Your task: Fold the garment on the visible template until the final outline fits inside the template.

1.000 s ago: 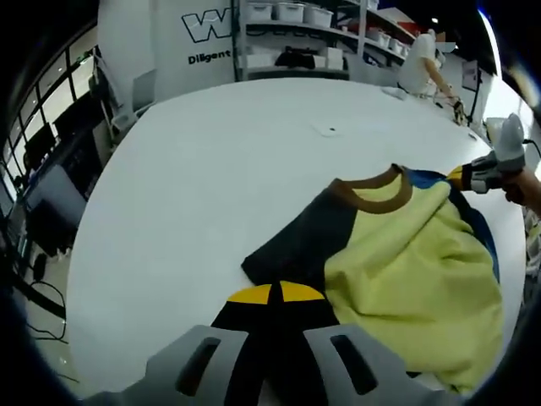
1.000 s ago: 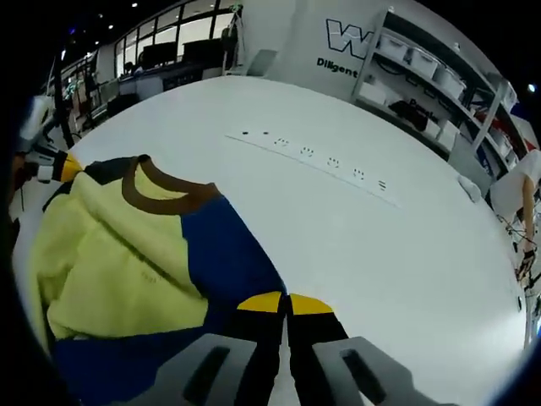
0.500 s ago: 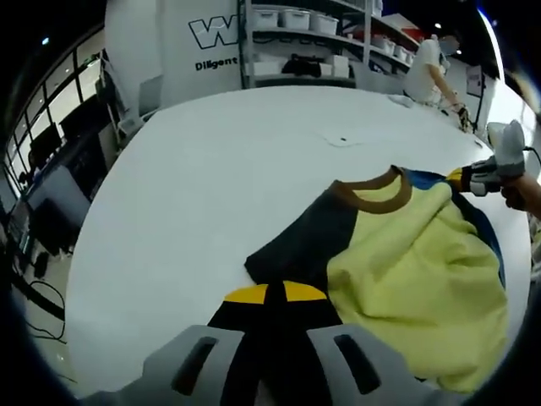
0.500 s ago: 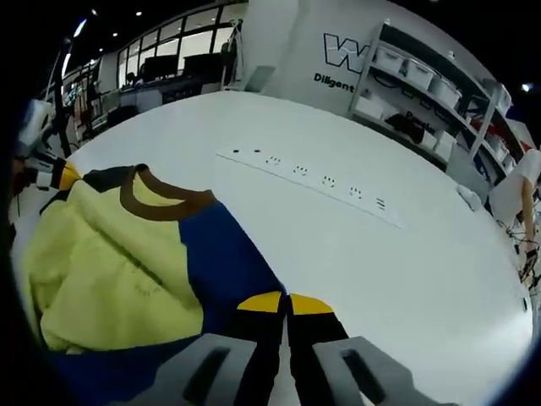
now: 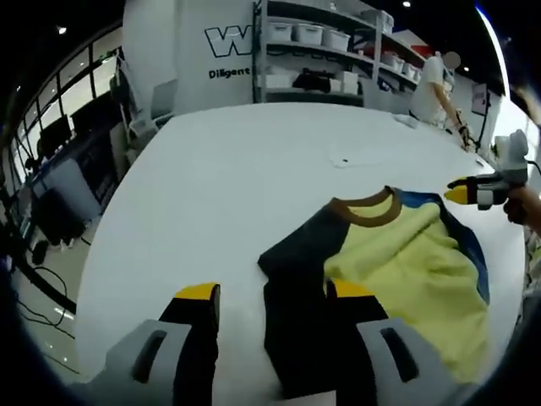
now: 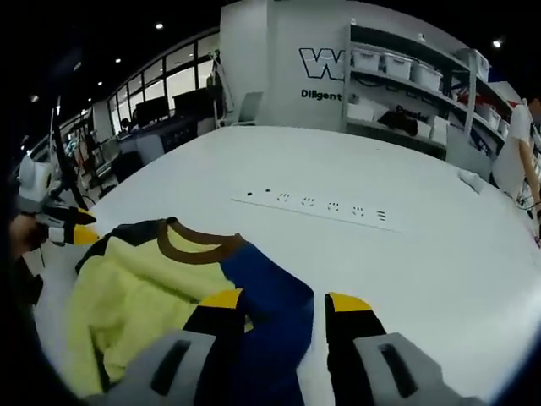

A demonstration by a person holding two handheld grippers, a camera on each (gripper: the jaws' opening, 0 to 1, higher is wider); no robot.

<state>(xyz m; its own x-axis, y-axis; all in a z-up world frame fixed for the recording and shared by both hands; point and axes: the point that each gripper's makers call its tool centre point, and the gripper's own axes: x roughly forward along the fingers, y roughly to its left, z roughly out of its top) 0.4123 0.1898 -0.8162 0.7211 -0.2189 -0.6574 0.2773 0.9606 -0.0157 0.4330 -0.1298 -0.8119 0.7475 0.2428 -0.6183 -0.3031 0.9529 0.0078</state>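
The garment lies spread on the white table (image 5: 211, 178): pale yellow body (image 5: 406, 271), brown collar (image 5: 363, 210), a dark sleeve (image 5: 296, 279) and a blue sleeve (image 6: 266, 292). My left gripper (image 5: 275, 292) is open, and the dark sleeve lies loose on the table between its yellow-tipped jaws. My right gripper (image 6: 285, 300) is open too, over the blue sleeve, which rests folded in beside the yellow body (image 6: 144, 296). Each gripper shows at the other view's edge: the right gripper (image 5: 478, 190) past the blue shoulder, the left gripper (image 6: 55, 227) past the dark shoulder.
A white power strip (image 6: 313, 205) lies on the table beyond the collar. A small flat item (image 5: 342, 161) sits farther out. Shelves with bins (image 5: 313, 42) line the back wall, and a person (image 5: 431, 76) stands by them. The table's edge (image 5: 89, 262) curves along the left.
Both grippers were shut on the sleeves and have opened, letting them go. Both have lifted back a little from the garment.
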